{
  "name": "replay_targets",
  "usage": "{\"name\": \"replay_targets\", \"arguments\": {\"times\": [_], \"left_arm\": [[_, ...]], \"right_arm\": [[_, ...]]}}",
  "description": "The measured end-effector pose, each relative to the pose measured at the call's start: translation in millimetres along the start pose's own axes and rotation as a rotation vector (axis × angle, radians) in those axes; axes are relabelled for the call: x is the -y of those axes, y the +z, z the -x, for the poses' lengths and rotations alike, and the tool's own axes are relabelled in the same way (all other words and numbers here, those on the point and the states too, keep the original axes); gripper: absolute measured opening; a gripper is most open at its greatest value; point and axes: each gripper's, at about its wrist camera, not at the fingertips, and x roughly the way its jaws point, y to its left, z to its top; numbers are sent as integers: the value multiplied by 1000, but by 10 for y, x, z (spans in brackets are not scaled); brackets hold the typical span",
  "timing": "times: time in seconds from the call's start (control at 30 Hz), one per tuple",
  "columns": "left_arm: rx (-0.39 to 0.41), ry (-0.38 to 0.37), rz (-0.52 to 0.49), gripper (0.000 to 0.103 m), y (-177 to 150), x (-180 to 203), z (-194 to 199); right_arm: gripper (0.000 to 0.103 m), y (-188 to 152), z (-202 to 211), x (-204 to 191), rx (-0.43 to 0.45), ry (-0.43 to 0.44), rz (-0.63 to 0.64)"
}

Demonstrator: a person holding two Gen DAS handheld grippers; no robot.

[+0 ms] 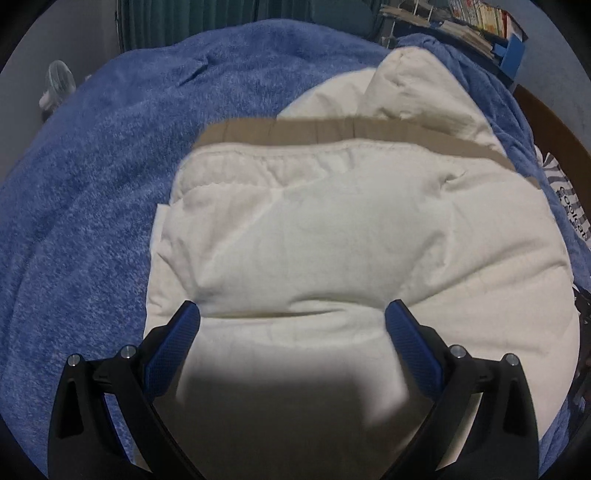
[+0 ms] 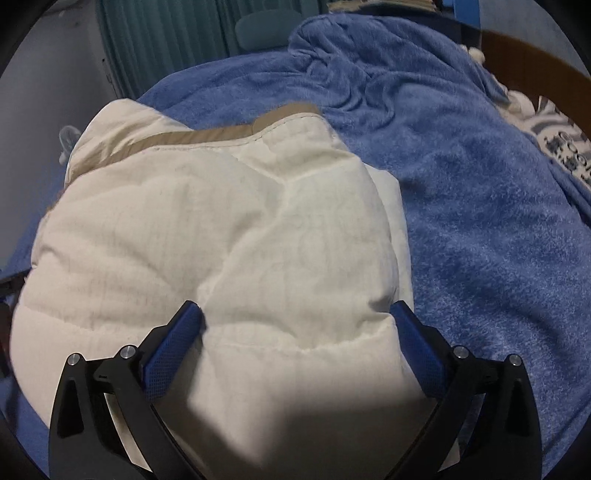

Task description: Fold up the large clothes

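The cream padded jacket [image 1: 332, 236] lies on a bed covered by a blue fleece blanket [image 1: 92, 203], directly ahead of and under both grippers. It reads as largely folded: a compact, puffy bundle with its near layer doubled over the far one, and a tan lining band [image 1: 314, 129] showing along the far edge where the top layer stops short. Beyond that band a further cream part, perhaps a hood or collar, sticks out past the bundle. What seems left is tidying: squaring the edges, tucking that far part in, and pressing the bulk flat.

The left gripper [image 1: 291, 314] has its jaws spread wide, with the near fold of the jacket bulging between them; its blue fingertips [image 1: 188, 314] sit against or just above the fabric, and nothing is pinched. The right gripper [image 2: 295, 314] is likewise spread wide over the bundle's near right corner, clasping nothing; whether its tips press in or only hover I cannot tell.

Further out, the blanket lies rumpled to the right of the right gripper. A small fan [image 1: 59, 88] stands far left of the left gripper, and a cluttered shelf [image 1: 480, 22] is at its far right.
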Motion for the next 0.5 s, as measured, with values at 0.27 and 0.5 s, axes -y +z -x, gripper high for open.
{"name": "replay_targets", "arguments": {"times": [0.27,0.5], "left_arm": [[66,56,33,96,-116,-646,413],[-16,-59,34,95,-85,-892,65]], "right_arm": [[96,392,81,332,18,-42,34],[93,666,-419,527,-89,49,12]]}}
